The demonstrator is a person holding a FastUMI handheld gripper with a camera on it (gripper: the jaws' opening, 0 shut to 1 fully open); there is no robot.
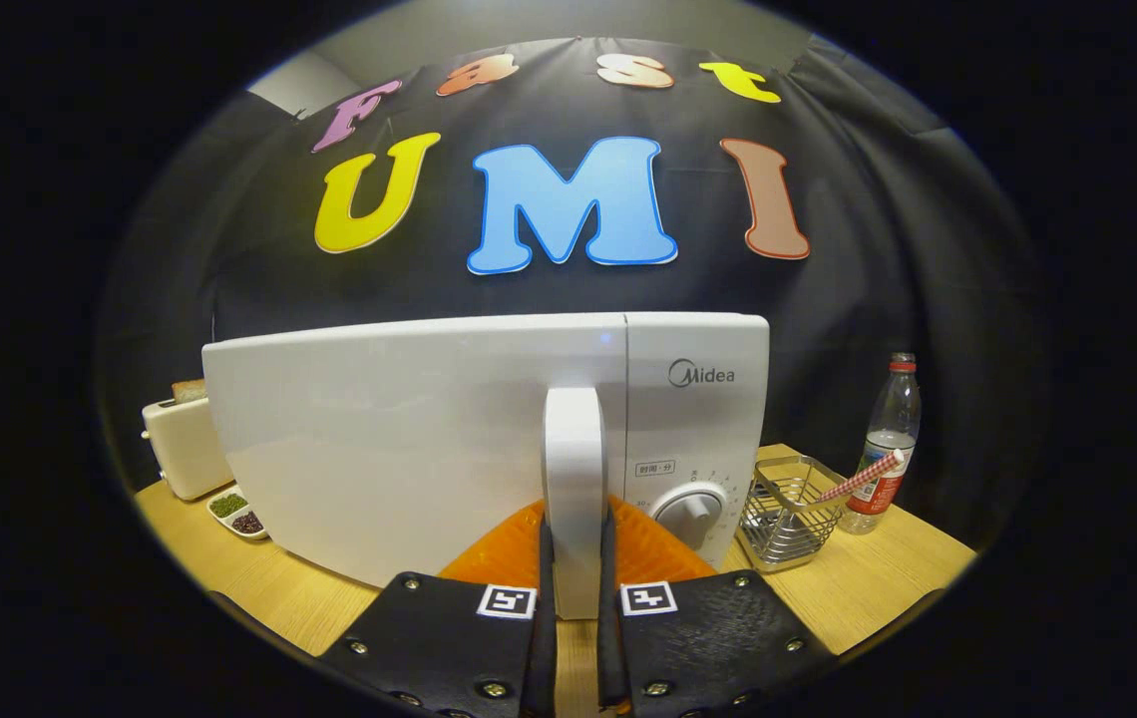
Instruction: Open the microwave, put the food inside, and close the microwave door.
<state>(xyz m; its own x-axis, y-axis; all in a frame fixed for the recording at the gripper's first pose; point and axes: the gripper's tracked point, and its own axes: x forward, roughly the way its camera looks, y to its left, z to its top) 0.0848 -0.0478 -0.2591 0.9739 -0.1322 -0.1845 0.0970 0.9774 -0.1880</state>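
Observation:
A white microwave (409, 439) stands on the wooden table right in front of me, its door swung slightly out toward me on the handle side. My gripper (575, 588) is shut on the door's upright white handle (573, 459), with one finger pressing on each side of it. The control panel with a round dial (690, 511) sits just right of the handle. The inside of the microwave is hidden behind the door.
A white toaster (182, 444) with bread in it stands left of the microwave, with a small dish (237, 513) of dark and green bits in front of it. To the right are a wire basket (790, 521) holding a striped straw and a plastic bottle (890, 439).

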